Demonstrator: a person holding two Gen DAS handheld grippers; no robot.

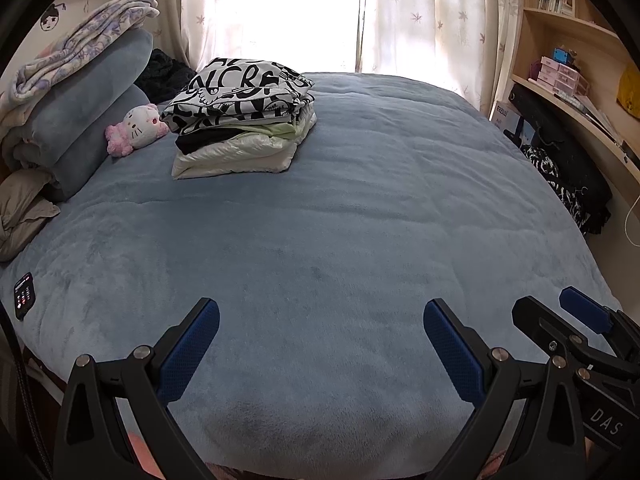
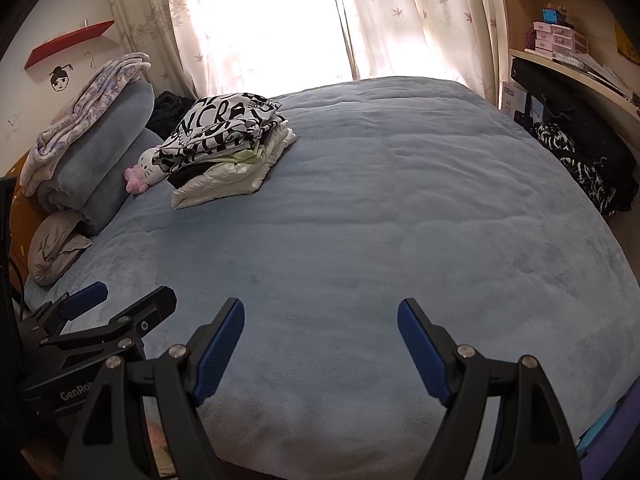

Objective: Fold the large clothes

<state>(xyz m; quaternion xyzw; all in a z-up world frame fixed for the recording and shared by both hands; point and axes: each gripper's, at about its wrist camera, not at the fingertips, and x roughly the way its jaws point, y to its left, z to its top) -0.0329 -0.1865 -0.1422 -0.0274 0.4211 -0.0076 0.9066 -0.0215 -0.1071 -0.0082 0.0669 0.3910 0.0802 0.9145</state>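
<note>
Both the left gripper and the right gripper hover with fingers spread wide and hold nothing above the blue blanket. The folded clothes stack sits far off near the pillows (next garment probably the dark heap beside the bed); reaching there, a finger may snag the blanket or topple the stack.
</note>
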